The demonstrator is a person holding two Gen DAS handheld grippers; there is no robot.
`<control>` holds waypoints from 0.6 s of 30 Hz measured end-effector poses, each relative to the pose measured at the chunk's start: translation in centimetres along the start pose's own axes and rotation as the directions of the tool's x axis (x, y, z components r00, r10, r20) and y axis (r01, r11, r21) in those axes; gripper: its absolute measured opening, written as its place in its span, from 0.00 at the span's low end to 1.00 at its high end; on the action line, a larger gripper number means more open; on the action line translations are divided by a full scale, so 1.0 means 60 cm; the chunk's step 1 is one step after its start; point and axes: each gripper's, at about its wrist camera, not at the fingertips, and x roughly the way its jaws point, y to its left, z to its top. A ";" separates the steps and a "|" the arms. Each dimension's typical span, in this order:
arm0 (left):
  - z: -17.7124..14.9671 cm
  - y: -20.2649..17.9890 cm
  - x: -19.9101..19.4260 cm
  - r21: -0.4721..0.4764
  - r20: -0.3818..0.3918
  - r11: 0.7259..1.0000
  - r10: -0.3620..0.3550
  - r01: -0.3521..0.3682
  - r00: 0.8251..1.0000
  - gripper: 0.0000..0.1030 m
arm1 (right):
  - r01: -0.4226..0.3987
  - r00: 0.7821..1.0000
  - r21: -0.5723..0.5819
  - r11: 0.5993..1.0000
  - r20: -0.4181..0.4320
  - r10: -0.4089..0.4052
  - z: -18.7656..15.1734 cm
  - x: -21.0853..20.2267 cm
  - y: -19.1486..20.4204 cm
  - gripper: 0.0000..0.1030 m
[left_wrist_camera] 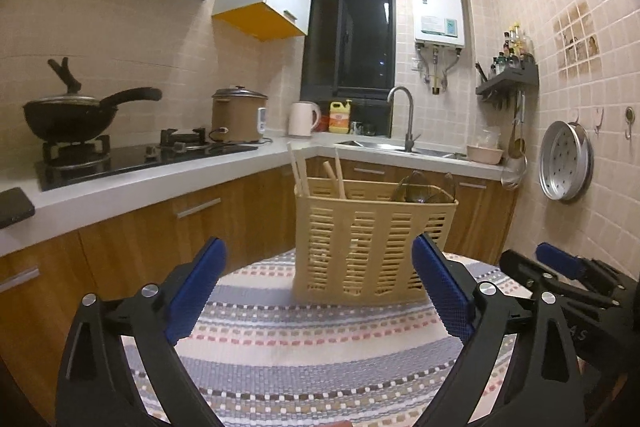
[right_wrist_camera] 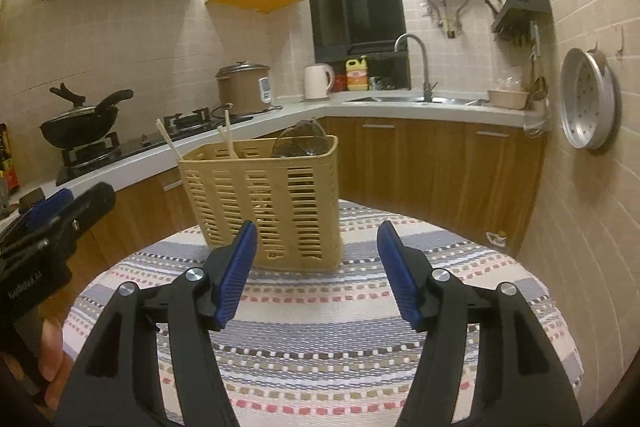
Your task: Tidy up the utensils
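closest to my left wrist view is my left gripper [left_wrist_camera: 320, 283], its blue pads [left_wrist_camera: 196, 291] spread wide with nothing between them, held above the striped cloth [left_wrist_camera: 320, 359] that covers the round table. past the fingertips the beige slotted utensil basket [left_wrist_camera: 372, 247] stands upright on the cloth, chopsticks [left_wrist_camera: 298, 171] poking out of its left side and dark spoons [left_wrist_camera: 416, 189] out of its right. my right gripper [left_wrist_camera: 560, 267] shows at the right edge. on my right wrist view, the right gripper [right_wrist_camera: 316, 275] is nearest, fingers parted and holding nothing, over the same cloth [right_wrist_camera: 320, 347]. the basket [right_wrist_camera: 264, 203] sits just beyond the tips, slightly left, with the chopsticks [right_wrist_camera: 230, 135] and spoons [right_wrist_camera: 304, 139] inside. my left gripper [right_wrist_camera: 52, 211] enters from the left, a hand [right_wrist_camera: 50, 359] under it.
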 end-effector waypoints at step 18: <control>-0.036 -0.003 0.021 0.031 -0.018 0.999 0.010 -0.009 1.000 0.88 | 0.068 0.996 -0.024 0.997 0.058 -0.067 -0.014 -0.009 -0.013 0.69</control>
